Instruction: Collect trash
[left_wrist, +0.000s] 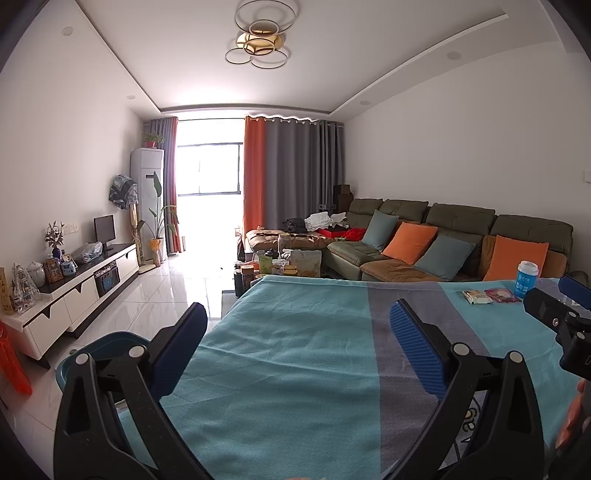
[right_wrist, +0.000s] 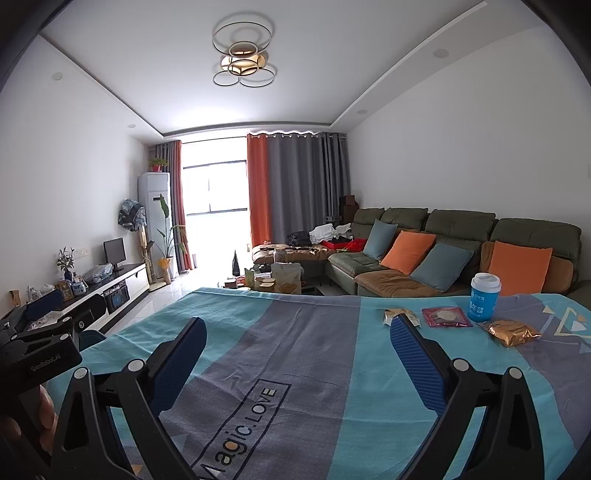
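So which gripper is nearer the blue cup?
Right. The right gripper has the blue cup just ahead to its right; the left gripper sits further left.

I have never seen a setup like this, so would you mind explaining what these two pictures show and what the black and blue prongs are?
No robot here: a person holds a two-finger gripper in each hand, and a fisheye camera on each looks forward along its fingers. The prongs are those fingers. One picture comes from the left gripper, the other from the right gripper; both are open and hold nothing. Each view also catches the other gripper at its edge. Below them lies a table under a teal and grey cloth. At its far right side lie the likely trash: a blue and white cup, a red packet, a gold wrapper and a pale packet. A blue bin sits at the table's left.
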